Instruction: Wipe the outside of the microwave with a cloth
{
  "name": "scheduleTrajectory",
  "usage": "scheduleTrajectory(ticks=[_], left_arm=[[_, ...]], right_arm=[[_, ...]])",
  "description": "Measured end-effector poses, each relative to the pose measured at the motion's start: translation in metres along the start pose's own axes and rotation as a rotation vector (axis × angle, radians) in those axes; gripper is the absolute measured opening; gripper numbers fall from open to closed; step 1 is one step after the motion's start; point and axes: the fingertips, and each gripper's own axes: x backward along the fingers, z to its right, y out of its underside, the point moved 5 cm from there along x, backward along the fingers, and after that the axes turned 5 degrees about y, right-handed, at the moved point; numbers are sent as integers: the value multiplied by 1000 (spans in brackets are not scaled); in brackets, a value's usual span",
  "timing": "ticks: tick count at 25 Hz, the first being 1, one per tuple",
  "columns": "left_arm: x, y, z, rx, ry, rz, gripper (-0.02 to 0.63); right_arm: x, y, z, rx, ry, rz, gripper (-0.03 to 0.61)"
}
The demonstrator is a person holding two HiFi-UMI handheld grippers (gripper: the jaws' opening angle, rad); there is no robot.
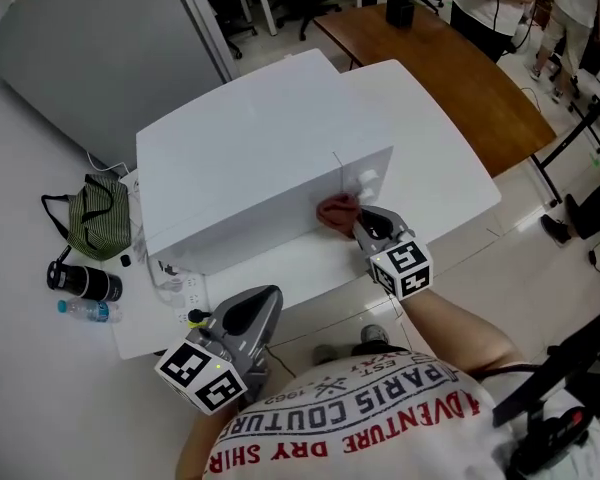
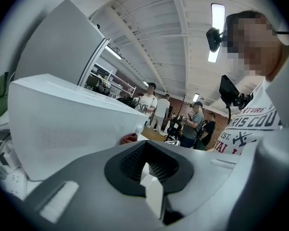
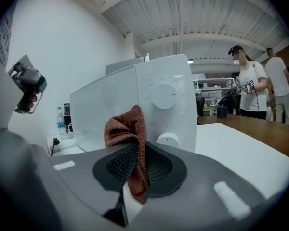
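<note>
The white microwave stands on a white table, its door and two round knobs facing me. My right gripper is shut on a rust-red cloth, which it holds close to the lower front of the microwave by the door's edge. The cloth stands up between the jaws. Whether it touches the door is unclear. My left gripper hangs below the table's near edge, shut with nothing in it, pointing up at the microwave.
A green striped bag, a black bottle and a small water bottle lie left of the microwave. A power strip sits at the table's left. A brown table and several people are behind.
</note>
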Motion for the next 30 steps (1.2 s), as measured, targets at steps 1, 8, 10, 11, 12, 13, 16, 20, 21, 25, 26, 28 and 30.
scheduleTrajectory(ticks=[1, 8, 10, 11, 12, 13, 16, 20, 21, 25, 26, 28, 30], left_arm=[[-6, 0, 2, 1, -3, -3, 2], [-56, -3, 23, -6, -6, 5, 2], [-73, -8, 32, -18, 6, 16, 2], [-81, -9, 37, -24, 13, 21, 2], [-87, -10, 42, -30, 19, 26, 2], [-92, -12, 45, -35, 23, 31, 1], [-102, -16, 45, -36, 35, 44, 2], [-109, -19, 29, -25, 55, 45, 2], [-110, -19, 23, -25, 54, 42, 2], [-117, -29, 3, -29, 75, 32, 0], [-119, -32, 1, -32, 89, 25, 2], [-125, -34, -3, -38, 109, 8, 2], [-131, -36, -7, -39, 107, 3, 2]], right_arm=[[3, -2, -4, 9, -40, 3, 40], [46, -24, -2, 47, -319, 8, 40], [61, -35, 10, 22, -357, 24, 40], [70, -39, 15, 11, -379, 30, 40], [78, -44, 19, 5, -404, 36, 40], [87, -49, 22, 5, -430, 43, 40], [106, -63, 30, 13, -488, 68, 40], [110, -79, 49, -22, -450, 112, 40], [108, -82, 54, -30, -424, 122, 40], [102, -91, 69, -43, -339, 145, 40], [102, -93, 72, -47, -329, 146, 40], [102, -95, 78, -42, -314, 147, 40], [100, -96, 87, -26, -297, 154, 40]])
